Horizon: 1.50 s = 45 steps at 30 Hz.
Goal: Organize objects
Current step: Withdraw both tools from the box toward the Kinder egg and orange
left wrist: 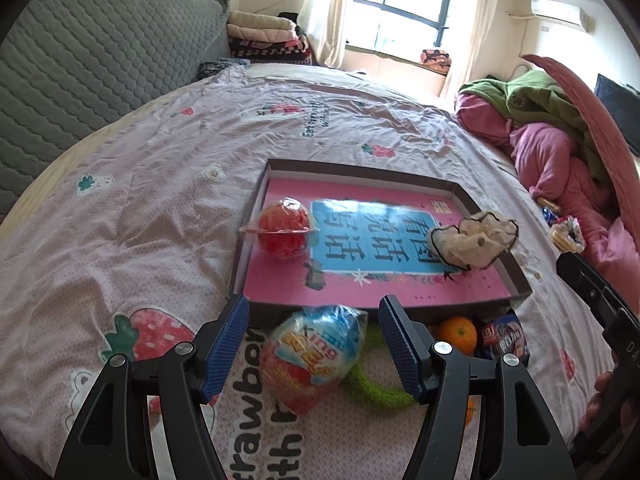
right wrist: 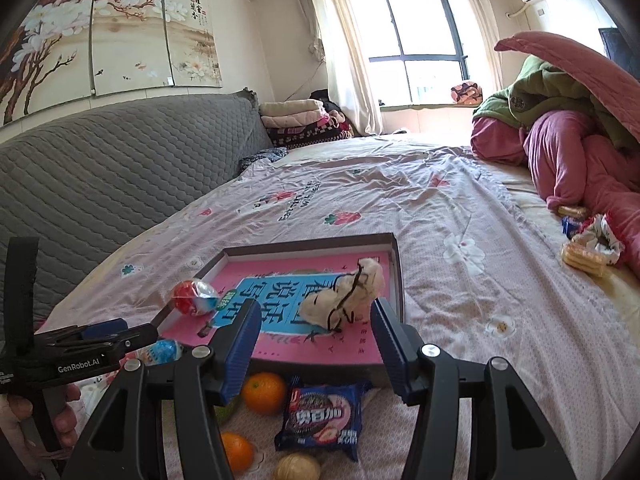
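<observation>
The shallow pink-lined cardboard box tray [left wrist: 460, 296] lies on the pink strawberry-print bedsheet [left wrist: 140, 208]. Left hand-held gripper [left wrist: 314, 344] stands released around a blue-red wrapped toy egg [left wrist: 312, 356]. Right hand-held gripper [right wrist: 314, 344] stands released, empty.

**Light and picture quality, both wrist views**

Daylight from the window [left wrist: 404, 4] at the far end of the room; I see its panes blown out to white in both views, and the curtains [right wrist: 340, 40] glow. The bed sheet [left wrist: 160, 184] is evenly lit, bright, with soft creases and only faint shadows. The box [left wrist: 496, 196] throws a thin dark band along its inner wall. The wrapped egg [left wrist: 312, 356] near the left camera is smeared and soft; print on the box floor looks slightly blurred too. The right view is sharper. Strong fisheye bending: the headboard [right wrist: 120, 168] curves, and black vignette fills every corner. No harsh glare on the black gripper arms.
</observation>
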{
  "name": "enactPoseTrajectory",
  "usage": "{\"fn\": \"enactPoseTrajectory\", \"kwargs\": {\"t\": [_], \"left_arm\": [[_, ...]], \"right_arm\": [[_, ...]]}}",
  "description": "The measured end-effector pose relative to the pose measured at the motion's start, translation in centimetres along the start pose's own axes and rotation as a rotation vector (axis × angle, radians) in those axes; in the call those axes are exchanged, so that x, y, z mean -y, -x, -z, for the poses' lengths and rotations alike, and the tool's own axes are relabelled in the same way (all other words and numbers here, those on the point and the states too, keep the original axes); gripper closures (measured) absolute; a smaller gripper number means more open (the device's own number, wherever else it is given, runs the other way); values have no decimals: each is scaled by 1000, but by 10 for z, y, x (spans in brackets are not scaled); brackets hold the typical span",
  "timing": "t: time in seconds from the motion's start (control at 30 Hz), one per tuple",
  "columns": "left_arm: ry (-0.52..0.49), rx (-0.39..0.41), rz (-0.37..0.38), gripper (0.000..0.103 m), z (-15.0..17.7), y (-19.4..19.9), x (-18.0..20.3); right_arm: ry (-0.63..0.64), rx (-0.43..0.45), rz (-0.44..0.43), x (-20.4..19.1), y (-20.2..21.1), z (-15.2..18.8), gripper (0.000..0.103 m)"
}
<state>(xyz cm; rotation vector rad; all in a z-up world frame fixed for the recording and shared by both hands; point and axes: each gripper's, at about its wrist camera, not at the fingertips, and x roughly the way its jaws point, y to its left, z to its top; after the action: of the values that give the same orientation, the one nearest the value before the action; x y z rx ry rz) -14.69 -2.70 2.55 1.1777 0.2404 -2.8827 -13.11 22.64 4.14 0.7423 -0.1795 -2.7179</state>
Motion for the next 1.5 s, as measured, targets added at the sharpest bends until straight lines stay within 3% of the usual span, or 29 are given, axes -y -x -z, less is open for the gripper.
{"fn": "enactPoseTrajectory", "kwargs": {"t": [0.73, 1.5], "left_arm": [[-37, -35, 2, 34, 33, 10, 4], [-25, -51, -5, 34, 47, 17, -16]], "right_arm": [[72, -32, 22, -20, 31, 37, 46], [213, -93, -53, -66, 26, 66, 46]]}}
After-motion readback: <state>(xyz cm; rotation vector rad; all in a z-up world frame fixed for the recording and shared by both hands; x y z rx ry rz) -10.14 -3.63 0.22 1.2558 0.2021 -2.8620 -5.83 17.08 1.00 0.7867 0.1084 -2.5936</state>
